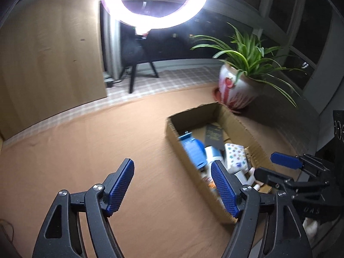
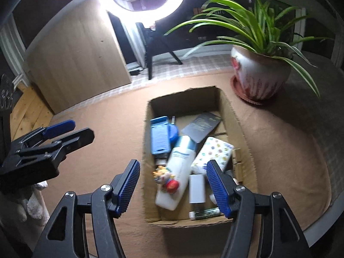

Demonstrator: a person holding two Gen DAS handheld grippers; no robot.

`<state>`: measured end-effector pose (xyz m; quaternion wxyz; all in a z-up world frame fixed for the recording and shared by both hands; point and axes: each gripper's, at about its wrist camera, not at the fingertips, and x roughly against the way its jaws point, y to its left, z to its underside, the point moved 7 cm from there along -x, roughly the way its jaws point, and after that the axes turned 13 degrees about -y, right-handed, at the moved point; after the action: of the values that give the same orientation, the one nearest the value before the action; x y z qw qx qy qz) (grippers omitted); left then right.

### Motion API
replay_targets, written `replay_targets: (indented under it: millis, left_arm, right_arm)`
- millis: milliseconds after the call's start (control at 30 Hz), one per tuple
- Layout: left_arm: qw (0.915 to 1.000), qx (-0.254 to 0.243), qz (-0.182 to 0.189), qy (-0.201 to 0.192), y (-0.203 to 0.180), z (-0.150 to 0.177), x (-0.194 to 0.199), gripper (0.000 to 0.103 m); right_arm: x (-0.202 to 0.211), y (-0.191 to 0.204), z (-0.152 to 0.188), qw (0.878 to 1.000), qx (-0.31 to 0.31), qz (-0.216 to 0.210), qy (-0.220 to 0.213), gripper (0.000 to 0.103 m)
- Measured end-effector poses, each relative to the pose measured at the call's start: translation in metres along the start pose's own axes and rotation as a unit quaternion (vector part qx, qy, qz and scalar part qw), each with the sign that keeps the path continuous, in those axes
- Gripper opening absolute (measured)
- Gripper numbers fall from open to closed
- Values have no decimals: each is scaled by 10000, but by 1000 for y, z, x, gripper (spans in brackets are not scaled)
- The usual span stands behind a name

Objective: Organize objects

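Plant [image 2: 262, 49] beside cardboard box [image 2: 243, 133]

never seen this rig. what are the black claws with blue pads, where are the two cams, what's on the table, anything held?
No robot: a person carries one hand-held gripper per hand, each with a fisheye camera looking along its two fingers. The left-wrist view shows the left hand-held gripper up close; the right-wrist view shows the right hand-held gripper. Both stand open and hold nothing. On the tan cloth sits a cardboard box holding a white bottle, a blue package, a patterned tissue pack and more. A potted plant stands behind it.
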<state>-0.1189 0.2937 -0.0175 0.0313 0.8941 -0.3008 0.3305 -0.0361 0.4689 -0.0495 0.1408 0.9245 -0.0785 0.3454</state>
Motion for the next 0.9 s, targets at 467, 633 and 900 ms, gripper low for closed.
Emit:
replay_targets:
  millis: [467, 633, 900]
  left_arm:
    - [9965, 316, -739, -246, 123, 49, 107, 95]
    - [9937, 559, -953, -193, 162, 74, 135, 95]
    - [9879, 799, -1315, -176, 203, 94, 164, 95]
  right_arm:
    - [15, 118, 25, 9994, 257, -174, -164, 61]
    - [15, 173, 42, 9980, 574, -222, -174, 62]
    - [16, 232, 59, 9948, 966, -218, -258, 63]
